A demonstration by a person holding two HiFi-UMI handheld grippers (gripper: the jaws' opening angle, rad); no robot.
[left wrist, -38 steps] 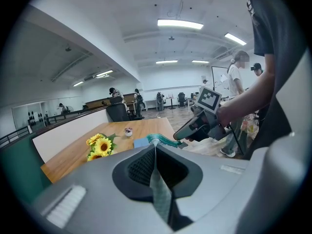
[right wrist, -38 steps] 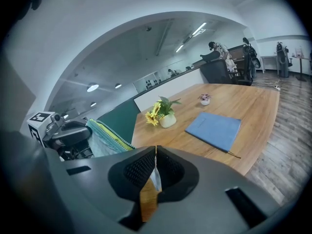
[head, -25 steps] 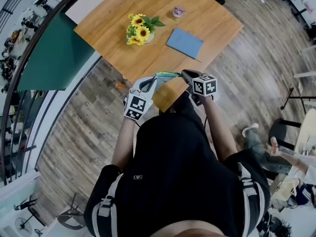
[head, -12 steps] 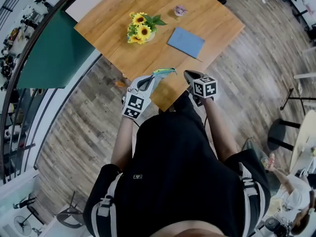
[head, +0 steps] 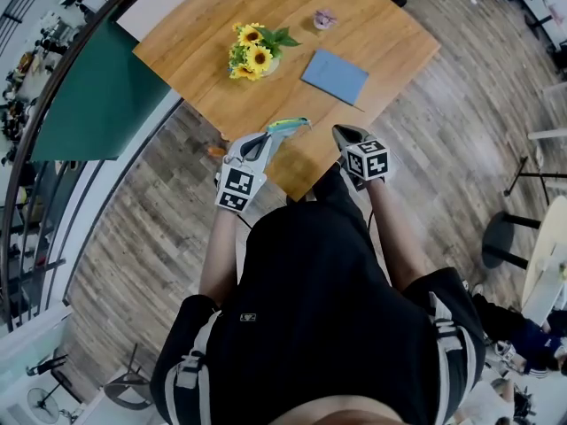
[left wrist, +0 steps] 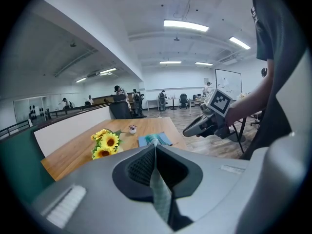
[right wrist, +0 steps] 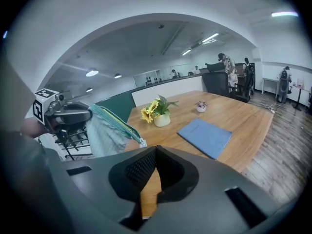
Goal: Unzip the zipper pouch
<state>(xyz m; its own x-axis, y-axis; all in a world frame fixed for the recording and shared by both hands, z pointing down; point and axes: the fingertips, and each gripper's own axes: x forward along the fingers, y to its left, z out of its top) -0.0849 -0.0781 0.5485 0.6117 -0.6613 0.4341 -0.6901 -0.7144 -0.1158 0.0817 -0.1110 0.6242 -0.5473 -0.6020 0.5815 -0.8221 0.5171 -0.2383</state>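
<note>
Pinching the soft, light pouch (right wrist: 105, 130) in my left fingers (left wrist: 139, 169); right fingers (right wrist: 139, 172) closed, empty. I'd take its tiny zipper tab (right wrist: 141, 142).

- My left claw (left wrist: 155, 149) is smooth, matt pale-grey plastic with a dark, finely ribbed pad inside; my right claw (right wrist: 155, 152) has the same finish in darker grey.
- The zipper pouch (right wrist: 105, 133) is soft, matt teal cloth with a fine weave, and pale zipper teeth run along its edge.
- The bench (head: 381, 51) is warm wood with visible grain and a smooth, satin top.
- The blue notebook (right wrist: 204, 136) has a flat, matt cover, card or paper by its look.
- The floor (head: 151, 228) is dull grey-brown wood plank.
</note>
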